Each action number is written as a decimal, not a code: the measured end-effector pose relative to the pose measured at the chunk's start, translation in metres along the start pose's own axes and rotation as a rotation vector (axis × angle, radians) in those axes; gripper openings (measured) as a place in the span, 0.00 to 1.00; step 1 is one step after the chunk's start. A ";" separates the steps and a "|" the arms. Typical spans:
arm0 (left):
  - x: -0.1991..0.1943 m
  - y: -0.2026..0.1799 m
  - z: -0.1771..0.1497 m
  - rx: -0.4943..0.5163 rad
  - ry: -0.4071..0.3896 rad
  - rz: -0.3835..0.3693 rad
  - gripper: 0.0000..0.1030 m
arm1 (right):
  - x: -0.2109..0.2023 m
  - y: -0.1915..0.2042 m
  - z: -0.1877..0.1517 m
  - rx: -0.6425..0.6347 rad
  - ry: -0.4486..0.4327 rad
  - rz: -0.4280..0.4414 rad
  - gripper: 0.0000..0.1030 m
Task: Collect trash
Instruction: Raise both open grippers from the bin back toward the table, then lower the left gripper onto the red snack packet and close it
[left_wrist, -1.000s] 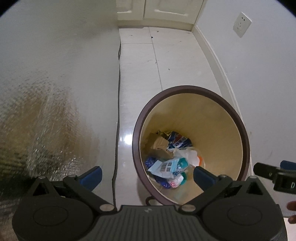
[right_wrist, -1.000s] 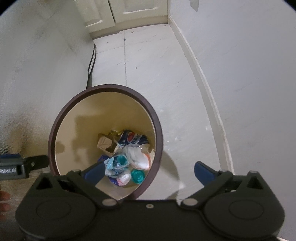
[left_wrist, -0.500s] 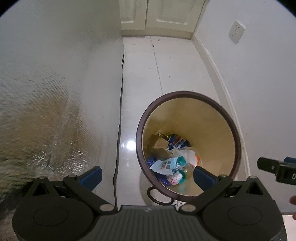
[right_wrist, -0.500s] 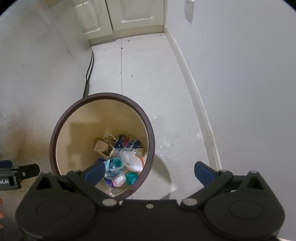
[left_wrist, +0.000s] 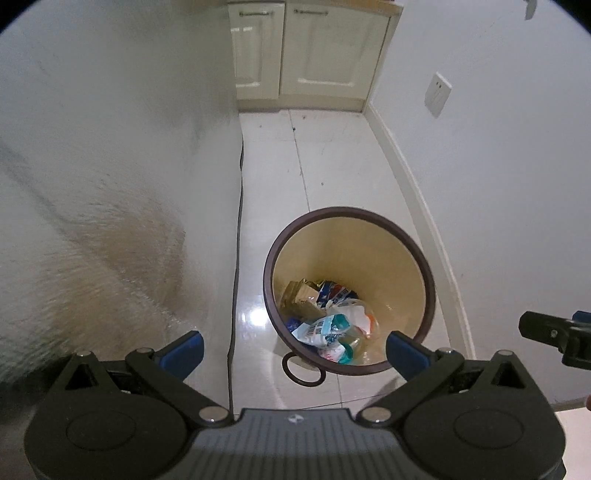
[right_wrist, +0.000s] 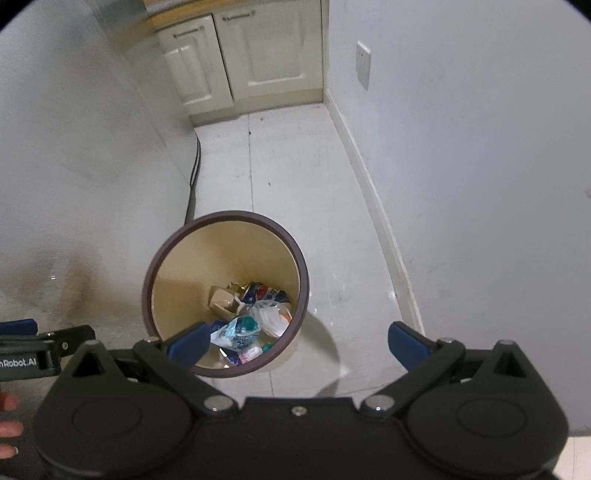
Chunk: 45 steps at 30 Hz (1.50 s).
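A round bin (left_wrist: 413, 258) with a dark brown rim and tan inside stands on the white tiled floor; it also shows in the right wrist view (right_wrist: 177, 273). Several pieces of trash (left_wrist: 328, 321) lie at its bottom: wrappers, a clear plastic bag, crumpled brown paper; they show in the right wrist view too (right_wrist: 251, 314). My left gripper (left_wrist: 293, 349) is open and empty, well above the bin. My right gripper (right_wrist: 295, 341) is open and empty, also above it.
Cream cabinet doors (left_wrist: 314, 51) close the far end of the narrow floor. White walls stand on both sides, with a wall socket (left_wrist: 437, 94) on the right. A black cable (left_wrist: 236, 258) runs along the left wall. A dark ring (left_wrist: 303, 371) lies by the bin's base.
Both grippers have risen and pulled back from the bin, which looks smaller and lower in both views. The cabinet doors have come into view. Both jaws stay open.
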<state>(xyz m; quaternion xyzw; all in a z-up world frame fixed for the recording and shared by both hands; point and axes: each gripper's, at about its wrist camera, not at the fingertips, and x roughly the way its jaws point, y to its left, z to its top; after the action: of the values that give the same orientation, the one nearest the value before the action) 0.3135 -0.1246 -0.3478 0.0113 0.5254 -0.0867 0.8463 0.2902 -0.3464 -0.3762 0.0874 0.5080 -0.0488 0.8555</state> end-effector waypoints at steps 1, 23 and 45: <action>-0.006 0.001 -0.001 -0.002 -0.008 -0.003 1.00 | -0.008 0.000 -0.002 0.001 -0.009 0.000 1.00; -0.190 -0.036 -0.010 0.074 -0.326 -0.084 1.00 | -0.199 -0.011 -0.020 0.029 -0.303 -0.002 1.00; -0.367 -0.041 -0.017 0.135 -0.643 -0.063 1.00 | -0.354 0.015 -0.015 -0.004 -0.616 0.056 1.00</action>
<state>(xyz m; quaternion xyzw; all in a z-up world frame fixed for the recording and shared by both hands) 0.1332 -0.1135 -0.0256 0.0231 0.2243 -0.1466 0.9632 0.1103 -0.3301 -0.0707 0.0810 0.2220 -0.0483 0.9705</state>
